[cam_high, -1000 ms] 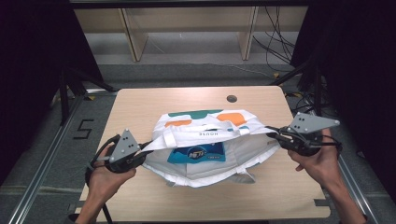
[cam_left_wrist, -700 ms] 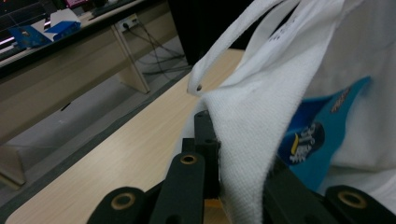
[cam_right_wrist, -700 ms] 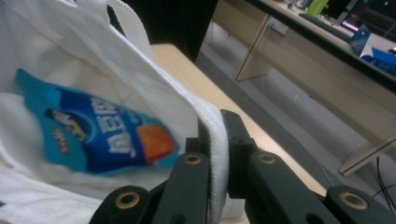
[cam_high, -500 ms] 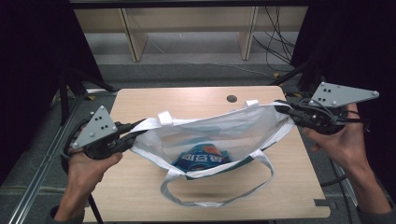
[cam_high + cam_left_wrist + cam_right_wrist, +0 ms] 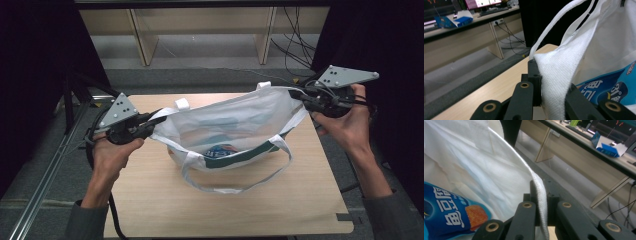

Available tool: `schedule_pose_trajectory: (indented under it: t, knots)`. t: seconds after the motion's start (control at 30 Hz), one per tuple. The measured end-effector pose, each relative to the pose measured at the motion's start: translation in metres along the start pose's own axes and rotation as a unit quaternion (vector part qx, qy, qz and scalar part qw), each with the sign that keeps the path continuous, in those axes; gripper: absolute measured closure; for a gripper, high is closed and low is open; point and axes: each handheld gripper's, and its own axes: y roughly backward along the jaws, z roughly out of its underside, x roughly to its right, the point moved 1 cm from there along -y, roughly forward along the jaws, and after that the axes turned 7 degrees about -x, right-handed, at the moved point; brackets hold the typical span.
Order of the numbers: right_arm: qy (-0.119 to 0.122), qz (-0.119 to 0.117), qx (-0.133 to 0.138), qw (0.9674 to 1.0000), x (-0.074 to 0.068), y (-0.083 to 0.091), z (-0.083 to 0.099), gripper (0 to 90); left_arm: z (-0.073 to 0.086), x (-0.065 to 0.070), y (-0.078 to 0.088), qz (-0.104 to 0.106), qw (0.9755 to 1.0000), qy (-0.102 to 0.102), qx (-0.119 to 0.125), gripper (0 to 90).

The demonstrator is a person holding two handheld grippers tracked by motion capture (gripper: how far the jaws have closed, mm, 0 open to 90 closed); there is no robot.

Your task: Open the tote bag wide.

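A white cloth tote bag (image 5: 235, 125) hangs stretched between my two grippers above the wooden table (image 5: 150, 200). My left gripper (image 5: 150, 122) is shut on the bag's left rim (image 5: 554, 82). At the right, my right gripper (image 5: 299, 97) is shut on the right rim (image 5: 541, 195). Inside the bag lies a blue snack packet (image 5: 220, 151), which also shows in the left gripper view (image 5: 609, 87) and in the right gripper view (image 5: 446, 212). The bag's bottom still rests on the table, and a long handle loop (image 5: 235, 187) droops in front.
The table's right edge (image 5: 340, 200) runs near my right forearm. Behind the table stand wooden shelf legs (image 5: 142, 40) and loose cables (image 5: 295, 45) on the floor. A metal rail (image 5: 45, 175) runs along the floor at left.
Both grippers have risen and spread apart with the bag's rims. The bag went from lying flat to hanging open, its mouth stretched wide.
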Motion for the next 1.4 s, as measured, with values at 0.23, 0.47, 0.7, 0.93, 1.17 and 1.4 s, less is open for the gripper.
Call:
schedule_pose_trajectory:
  t: [0.23, 0.47, 0.7, 0.93, 1.17, 1.4]
  knots:
    - [-0.001, -0.014, 0.015, 0.9998, -0.001, 0.007, -0.001, 88.5, -0.004, 0.005, 0.010, 0.000, 1.0000, -0.003, 0.009, 86.8]
    - [0.013, -0.021, 0.035, 0.9991, -0.008, 0.032, -0.003, 88.5, -0.015, 0.022, 0.037, 0.012, 0.9991, -0.016, 0.038, 86.8]
    - [0.032, -0.044, 0.069, 0.9961, -0.021, 0.074, -0.004, 88.5, -0.024, 0.040, 0.064, 0.035, 0.9972, -0.037, 0.055, 86.8]
    - [0.027, -0.039, 0.053, 0.9975, -0.023, 0.072, 0.002, 88.5, -0.007, 0.032, 0.042, 0.038, 0.9985, -0.012, 0.038, 86.7]
    - [-0.012, -0.041, 0.014, 0.9990, -0.002, 0.014, 0.029, 88.5, 0.015, 0.007, -0.011, 0.023, 0.9996, 0.011, 0.012, 86.6]
    - [-0.038, -0.046, -0.003, 0.9982, 0.008, -0.013, 0.043, 88.5, 0.031, 0.001, -0.033, 0.017, 0.9998, 0.007, 0.000, 86.5]
